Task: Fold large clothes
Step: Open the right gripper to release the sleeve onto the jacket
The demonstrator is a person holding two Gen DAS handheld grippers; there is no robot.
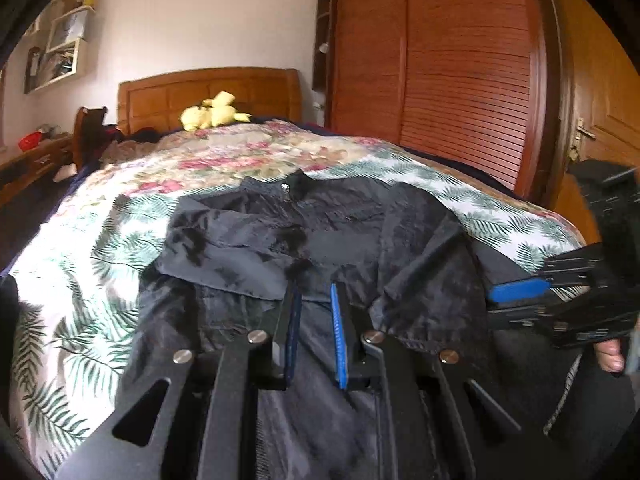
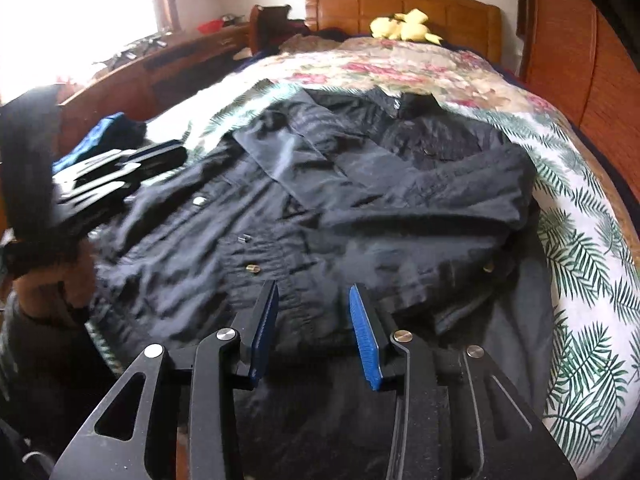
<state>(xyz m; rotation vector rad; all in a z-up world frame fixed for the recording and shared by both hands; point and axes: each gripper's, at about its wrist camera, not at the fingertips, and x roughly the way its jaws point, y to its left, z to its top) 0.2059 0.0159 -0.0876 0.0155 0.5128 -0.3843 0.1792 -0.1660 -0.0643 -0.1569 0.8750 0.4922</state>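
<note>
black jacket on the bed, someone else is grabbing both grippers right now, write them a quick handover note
Left gripper: jaws narrow, low over the black jacket; whether it pinches fabric cannot be told.
Right gripper: open, nothing between the pads, above the jacket's near hem.
Jacket: front up on the floral bedspread, collar toward the headboard, both sleeves folded in across the chest.
Left to do: fold the body up and tidy.

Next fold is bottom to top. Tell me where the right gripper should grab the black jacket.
Grip the black jacket at its near hem, coming in low from the foot of the bed. That edge lies flat just ahead of the open right gripper, so it can probably be pinched and carried toward the collar.
</note>
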